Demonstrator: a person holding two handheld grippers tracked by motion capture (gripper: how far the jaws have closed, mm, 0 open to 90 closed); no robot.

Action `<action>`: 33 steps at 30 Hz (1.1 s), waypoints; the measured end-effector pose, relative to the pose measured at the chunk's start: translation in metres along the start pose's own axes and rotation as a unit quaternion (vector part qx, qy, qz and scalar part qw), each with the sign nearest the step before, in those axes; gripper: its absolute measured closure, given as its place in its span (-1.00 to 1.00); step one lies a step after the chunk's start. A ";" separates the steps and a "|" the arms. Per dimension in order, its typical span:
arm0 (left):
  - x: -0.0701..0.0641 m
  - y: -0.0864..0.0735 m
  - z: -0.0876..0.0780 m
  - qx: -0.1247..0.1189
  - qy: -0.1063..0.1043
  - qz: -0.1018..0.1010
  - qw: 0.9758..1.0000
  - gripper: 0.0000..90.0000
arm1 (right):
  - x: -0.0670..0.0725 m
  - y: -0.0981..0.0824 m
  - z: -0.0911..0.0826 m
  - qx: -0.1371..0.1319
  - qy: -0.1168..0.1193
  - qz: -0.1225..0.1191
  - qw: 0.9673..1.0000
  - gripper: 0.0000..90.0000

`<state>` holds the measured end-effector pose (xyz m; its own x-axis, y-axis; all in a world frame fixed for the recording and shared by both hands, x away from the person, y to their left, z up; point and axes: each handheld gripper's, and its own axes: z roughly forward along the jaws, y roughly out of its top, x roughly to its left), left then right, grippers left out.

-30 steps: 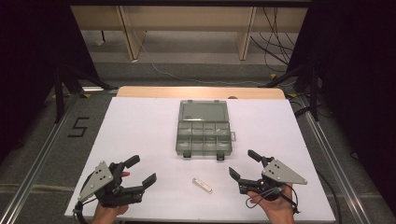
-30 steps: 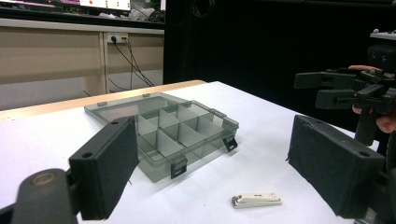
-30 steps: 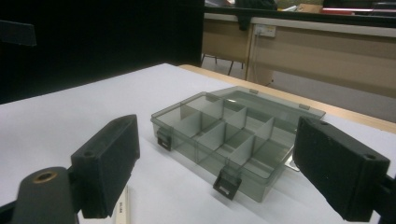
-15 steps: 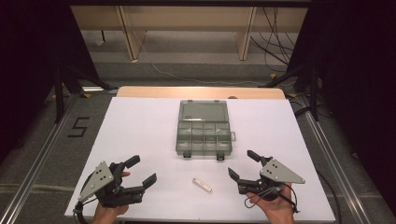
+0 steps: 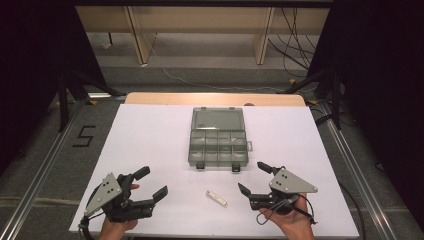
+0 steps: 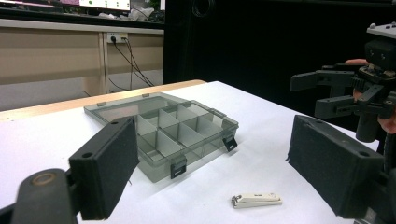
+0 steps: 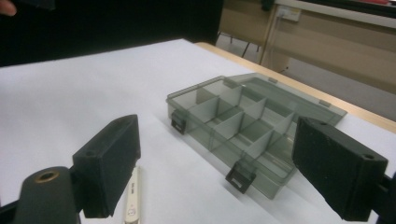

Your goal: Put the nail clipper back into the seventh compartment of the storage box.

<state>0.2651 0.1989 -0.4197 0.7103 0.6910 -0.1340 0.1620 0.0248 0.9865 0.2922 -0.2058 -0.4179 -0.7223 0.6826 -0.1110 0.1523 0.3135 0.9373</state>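
Nail clipper flat on tabletop, between left tongs and right tongs, both wide open, empty. Probably light, stiff, slick metal; grip across its long sides, mid-body.

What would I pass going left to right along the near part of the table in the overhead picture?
Left gripper → nail clipper → right gripper.
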 end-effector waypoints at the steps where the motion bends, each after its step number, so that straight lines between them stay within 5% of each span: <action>1: 0.001 0.000 0.001 -0.005 -0.002 -0.002 1.000 -0.66 | 0.003 0.003 0.003 0.011 0.007 -0.019 1.000 -0.63; 11: 0.001 0.000 0.001 -0.005 -0.003 -0.002 1.000 -0.66 | 0.019 0.013 0.018 0.059 0.054 -0.063 0.995 -0.57; 24: 0.001 0.000 0.001 0.001 0.003 0.000 1.000 -0.66 | 0.027 0.014 0.037 0.105 0.091 -0.074 0.987 -0.52; 33: 0.001 -0.001 0.001 0.001 0.003 0.001 1.000 -0.66 | 0.031 0.013 0.059 0.171 0.121 -0.096 0.973 -0.45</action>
<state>0.2661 0.1986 -0.4204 0.7071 0.6949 -0.1312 0.1613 0.0222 0.9866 0.3117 -0.1412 -0.4289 -0.8907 0.4275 -0.1547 0.1837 0.6498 0.7376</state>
